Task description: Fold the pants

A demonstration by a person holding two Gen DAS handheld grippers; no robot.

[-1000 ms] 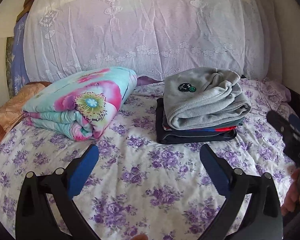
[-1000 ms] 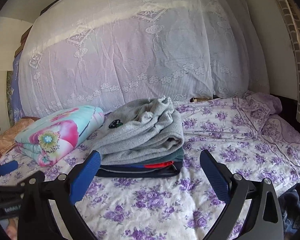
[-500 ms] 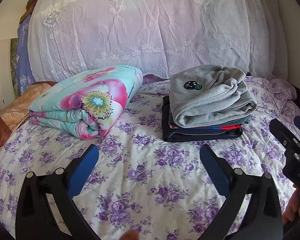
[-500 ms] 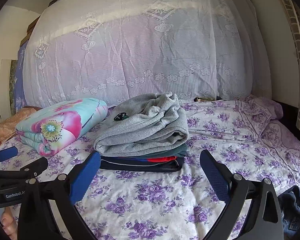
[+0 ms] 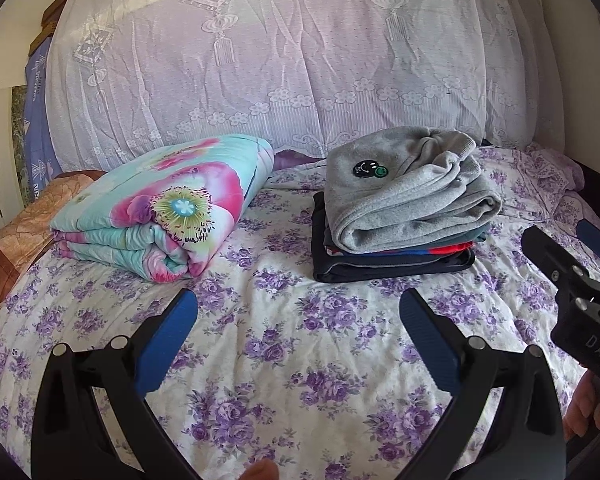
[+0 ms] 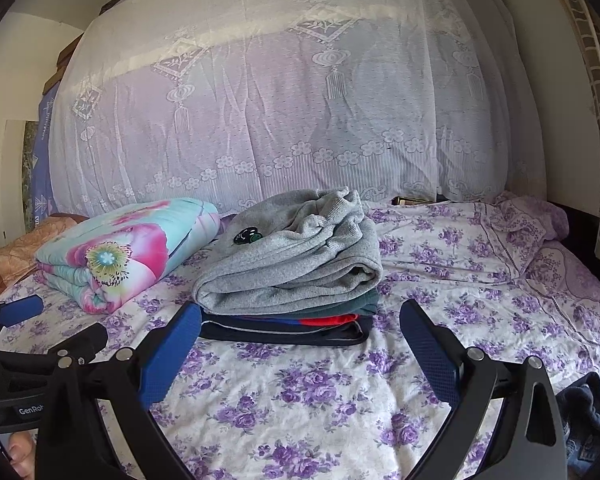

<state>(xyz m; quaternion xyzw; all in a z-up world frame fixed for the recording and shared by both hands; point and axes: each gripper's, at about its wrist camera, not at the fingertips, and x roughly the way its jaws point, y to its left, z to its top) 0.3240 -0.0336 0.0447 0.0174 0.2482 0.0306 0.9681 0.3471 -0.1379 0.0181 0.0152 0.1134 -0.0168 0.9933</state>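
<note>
Both grippers, left (image 5: 298,328) and right (image 6: 300,338), hover spread and empty above the bed (image 5: 284,344), while the pants (image 6: 592,404), probably soft, limp denim best pinched at the waistband, lie crumpled at its right edge.

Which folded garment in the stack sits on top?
The grey sweat garment with the smiley patch; beneath it lie teal, red-and-blue and dark folded pieces.
</note>
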